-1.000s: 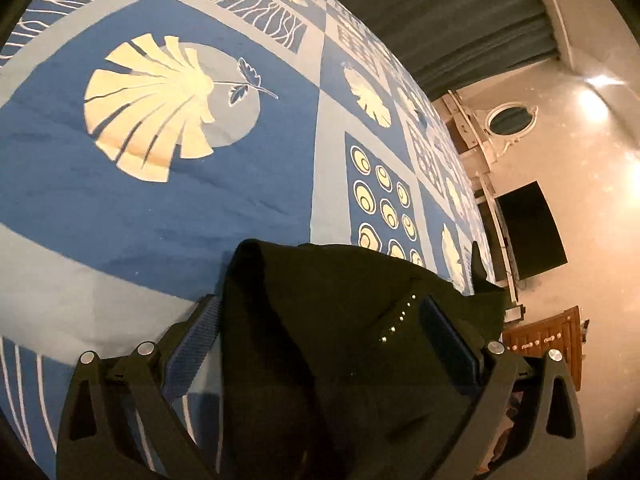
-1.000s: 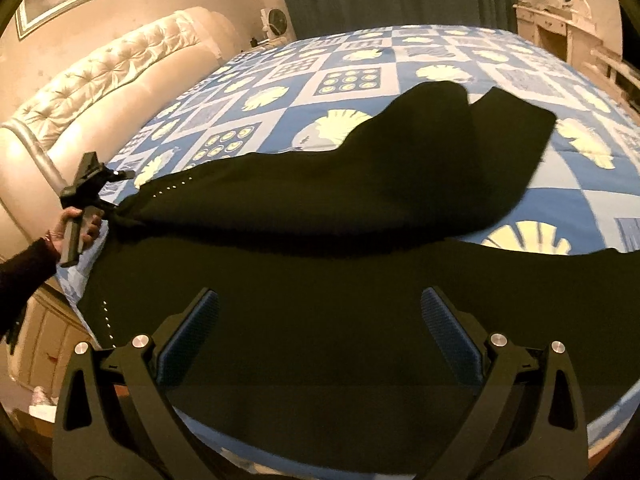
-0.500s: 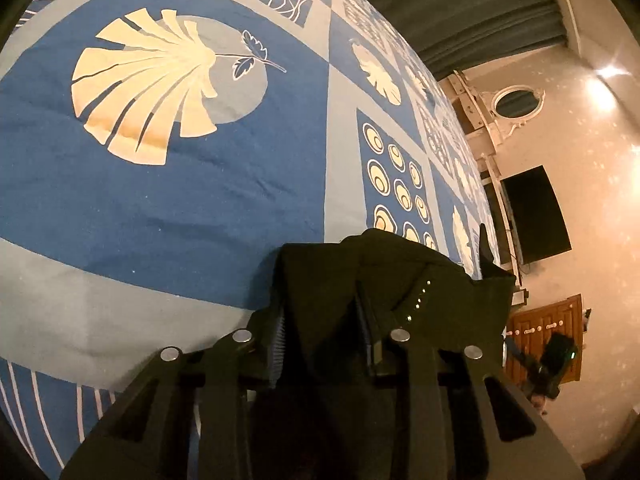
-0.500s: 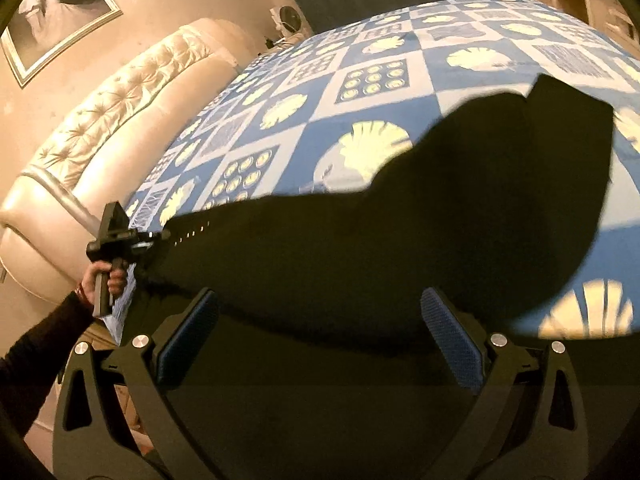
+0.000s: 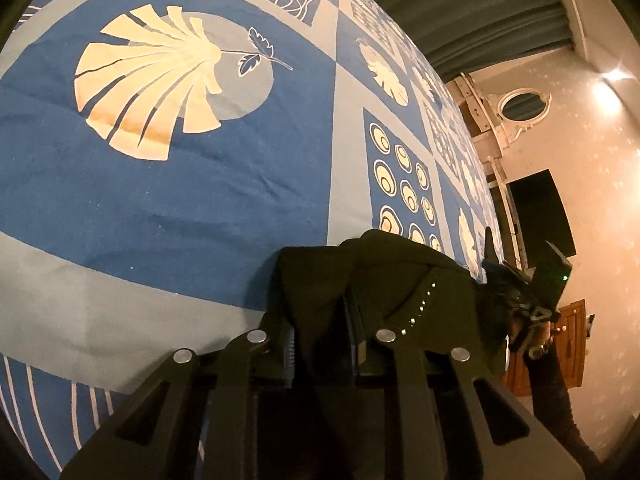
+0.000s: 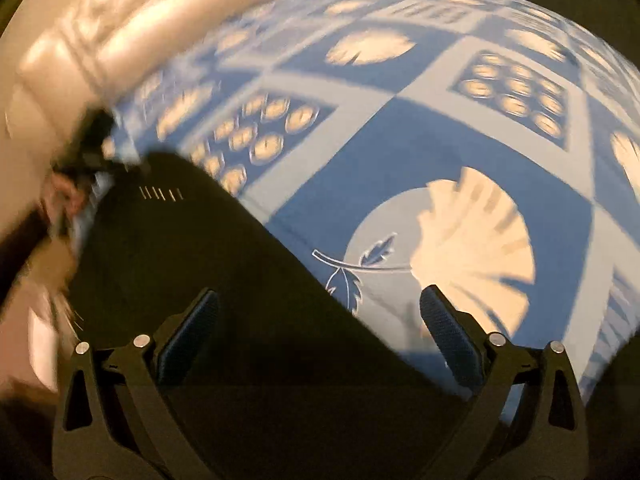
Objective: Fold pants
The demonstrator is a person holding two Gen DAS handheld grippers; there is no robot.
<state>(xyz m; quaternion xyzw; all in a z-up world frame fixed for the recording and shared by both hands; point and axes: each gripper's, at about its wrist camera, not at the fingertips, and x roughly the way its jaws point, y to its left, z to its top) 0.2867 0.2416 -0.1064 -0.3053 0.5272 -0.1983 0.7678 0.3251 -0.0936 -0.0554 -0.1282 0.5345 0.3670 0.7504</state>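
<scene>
The black pants (image 5: 384, 276) lie on a blue patterned bedspread (image 5: 180, 208). My left gripper (image 5: 316, 312) has a bunched corner of them, near a row of small shiny studs (image 5: 420, 308), pinched between its pads, and its jaws are still closing. In the blurred right wrist view the pants (image 6: 200, 260) fill the lower left. Their slanted edge runs under my right gripper (image 6: 320, 296), which hangs wide above the cloth with nothing pressed between its pads; its jaws are starting to close. The left gripper (image 6: 96, 148) shows there at the far left, in a hand.
The bedspread (image 6: 400, 152) with shell and oval prints spreads away to the right of the pants. A cream tufted headboard (image 6: 100, 32) stands at the upper left. In the left wrist view, a dark sleeve (image 5: 556, 392), a wooden cabinet (image 5: 568, 344) and a wall lie beyond the bed's edge.
The left jaws went from wide open to pinching the pants corner. The right gripper swept fast along the pants toward the left gripper, rolling and dipping closer to the cloth.
</scene>
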